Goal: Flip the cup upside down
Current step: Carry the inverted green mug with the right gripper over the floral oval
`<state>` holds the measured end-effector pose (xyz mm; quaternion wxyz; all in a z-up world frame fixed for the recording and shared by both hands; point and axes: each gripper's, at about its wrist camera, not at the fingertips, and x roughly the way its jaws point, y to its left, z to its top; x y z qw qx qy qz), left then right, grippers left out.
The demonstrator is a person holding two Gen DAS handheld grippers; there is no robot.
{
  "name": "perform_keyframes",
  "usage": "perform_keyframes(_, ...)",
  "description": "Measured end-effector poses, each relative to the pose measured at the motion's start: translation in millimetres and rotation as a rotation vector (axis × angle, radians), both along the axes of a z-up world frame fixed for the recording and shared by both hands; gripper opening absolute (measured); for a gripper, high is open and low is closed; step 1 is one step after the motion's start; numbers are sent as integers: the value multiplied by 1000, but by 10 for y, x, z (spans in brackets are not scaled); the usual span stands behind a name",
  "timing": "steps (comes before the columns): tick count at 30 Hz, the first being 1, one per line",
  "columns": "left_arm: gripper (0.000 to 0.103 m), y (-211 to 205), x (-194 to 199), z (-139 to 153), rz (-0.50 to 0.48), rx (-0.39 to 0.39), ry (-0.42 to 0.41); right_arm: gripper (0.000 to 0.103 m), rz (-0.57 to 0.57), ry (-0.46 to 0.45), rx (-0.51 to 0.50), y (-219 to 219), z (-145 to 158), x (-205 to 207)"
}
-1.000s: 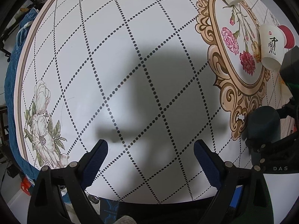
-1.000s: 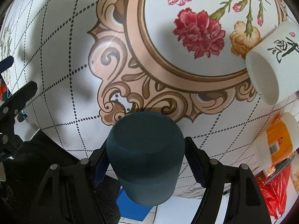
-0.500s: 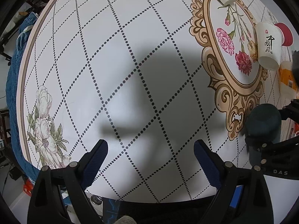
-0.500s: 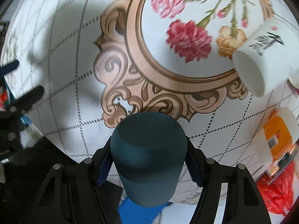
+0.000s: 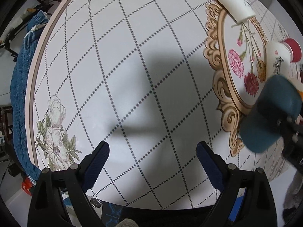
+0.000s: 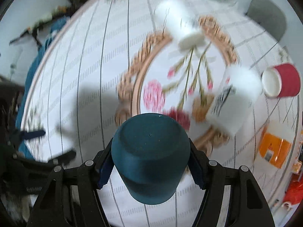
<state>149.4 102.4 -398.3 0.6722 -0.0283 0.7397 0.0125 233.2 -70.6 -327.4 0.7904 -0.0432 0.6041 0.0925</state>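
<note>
Clearly our right claw [image 6: 150,167] grips the dark teal cup [image 6: 150,158] by its sides, blue pads [image 6: 105,170] pressed against either flank; the cup's closed base faces away from the wrist camera, and the cup is held above the tabletop [image 6: 90,75], near the ornate gold frame print [image 6: 132,87]; from the left wrist view the same cup [image 5: 270,113] appears at the right edge, tilted and blurred, over the frame's lower scrollwork; our left claw [image 5: 152,155] stands wide apart, holding nothing, over the dotted diamond pattern of the tabletop [image 5: 132,56]; a white paper cup [image 5: 233,1] lies on its side at the far end of the frame print, a second white cup with black lettering [image 6: 233,102] lies just beside a red cup [image 6: 282,79], and an orange packet [image 6: 274,147] sits near the tabletop's right rim; much of the right view is smeared.
</note>
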Motion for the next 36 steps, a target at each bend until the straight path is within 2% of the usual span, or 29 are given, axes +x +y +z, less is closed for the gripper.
perform_keyframes(4, 94, 128, 104, 24, 7, 20, -8, 71, -61, -185, 43, 48, 145, -21)
perform_keyframes(10, 94, 174, 134, -7, -16, 39, -14, 71, -32, -290, 19, 206, 62, -104)
perform_keyframes(14, 94, 158, 104, -26, -36, 42, -12, 71, -14, -289, -1, 227, 73, -208)
perform_keyframes(22, 94, 144, 55, 0, -63, 56, -22, 71, -40, -221, -1, 200, 42, -284)
perform_keyframes(24, 94, 121, 29, 27, -65, 70, -30, 80, -49, -211, -6, 196, 33, -314)
perform_keyframes(29, 94, 92, -66, 176, -65, 103, -65, 92, -83, -173, 3, 153, 74, -381)
perform_keyframes(33, 94, 18, -107, 386, -68, 138, -111, 94, -155, -162, 23, 7, 269, -532)
perform_keyframes(36, 96, -36, -155, 591, -75, 143, -152, 96, -217, -177, -8, -132, 457, -703)
